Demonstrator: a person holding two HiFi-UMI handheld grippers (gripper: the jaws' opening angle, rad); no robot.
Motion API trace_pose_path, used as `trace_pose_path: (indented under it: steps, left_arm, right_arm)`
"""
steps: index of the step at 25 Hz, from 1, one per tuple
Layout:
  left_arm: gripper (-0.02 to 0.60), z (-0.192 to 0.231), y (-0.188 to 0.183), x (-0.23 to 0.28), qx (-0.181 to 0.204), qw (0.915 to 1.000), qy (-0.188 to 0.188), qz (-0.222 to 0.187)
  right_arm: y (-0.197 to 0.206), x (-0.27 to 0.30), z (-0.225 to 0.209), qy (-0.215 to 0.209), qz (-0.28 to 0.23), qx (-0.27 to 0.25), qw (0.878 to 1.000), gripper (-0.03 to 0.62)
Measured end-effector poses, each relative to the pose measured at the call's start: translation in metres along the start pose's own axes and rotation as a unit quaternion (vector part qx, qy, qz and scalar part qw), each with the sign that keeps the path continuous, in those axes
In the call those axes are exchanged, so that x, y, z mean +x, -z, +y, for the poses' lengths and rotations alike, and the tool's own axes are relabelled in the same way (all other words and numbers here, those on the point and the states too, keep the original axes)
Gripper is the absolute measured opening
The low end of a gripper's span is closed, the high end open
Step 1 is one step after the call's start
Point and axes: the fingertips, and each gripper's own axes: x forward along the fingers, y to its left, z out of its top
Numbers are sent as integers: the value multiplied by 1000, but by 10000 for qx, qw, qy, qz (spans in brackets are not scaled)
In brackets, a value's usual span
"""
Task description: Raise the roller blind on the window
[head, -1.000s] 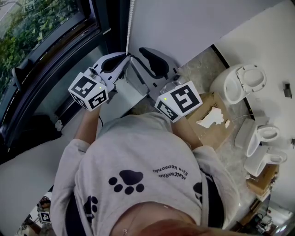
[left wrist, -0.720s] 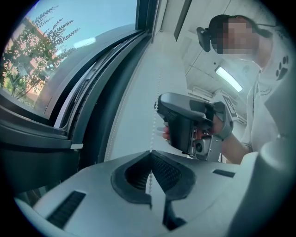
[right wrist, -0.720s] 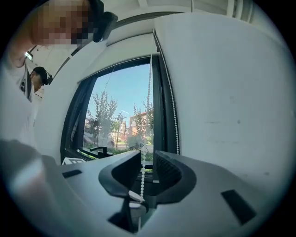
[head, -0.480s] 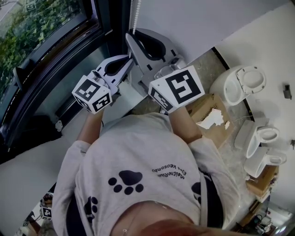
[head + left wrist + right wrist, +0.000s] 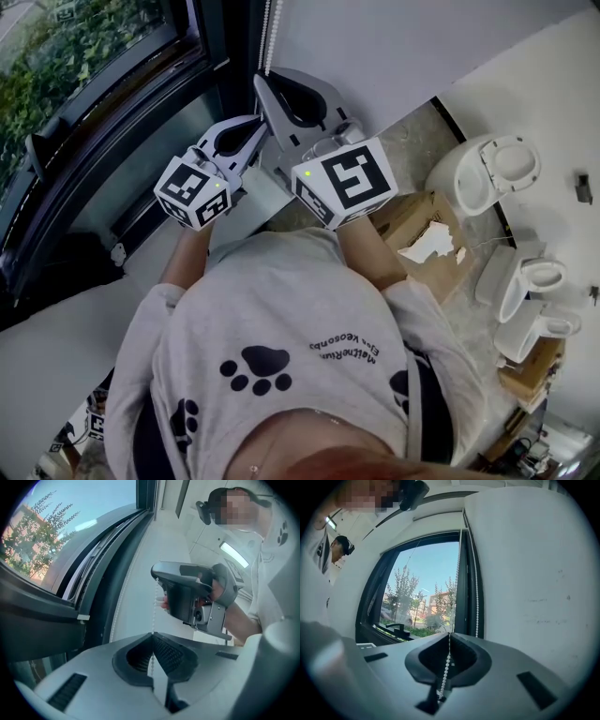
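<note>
With the floor showing at the right, a cardboard box [image 5: 412,211] is seen with white torn scraps [image 5: 428,242] in it. The left gripper [image 5: 268,123] is clamped on the bead chain [image 5: 446,666] at the near end. The right gripper [image 5: 261,79], its jaws just closed down, is pinched on the same chain farther up, beside the window [image 5: 84,66] frame.

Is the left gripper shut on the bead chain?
Yes, in its own view the left gripper pinches the bead chain between its closed jaws.
</note>
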Motion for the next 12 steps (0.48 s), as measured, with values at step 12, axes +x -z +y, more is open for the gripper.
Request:
trace_pose_path:
  steps: [12]
  left_arm:
    - [11, 11, 64, -8, -183, 9992, -229, 258]
  right_arm:
    - [67, -3, 5, 39, 529, 185, 9984, 12]
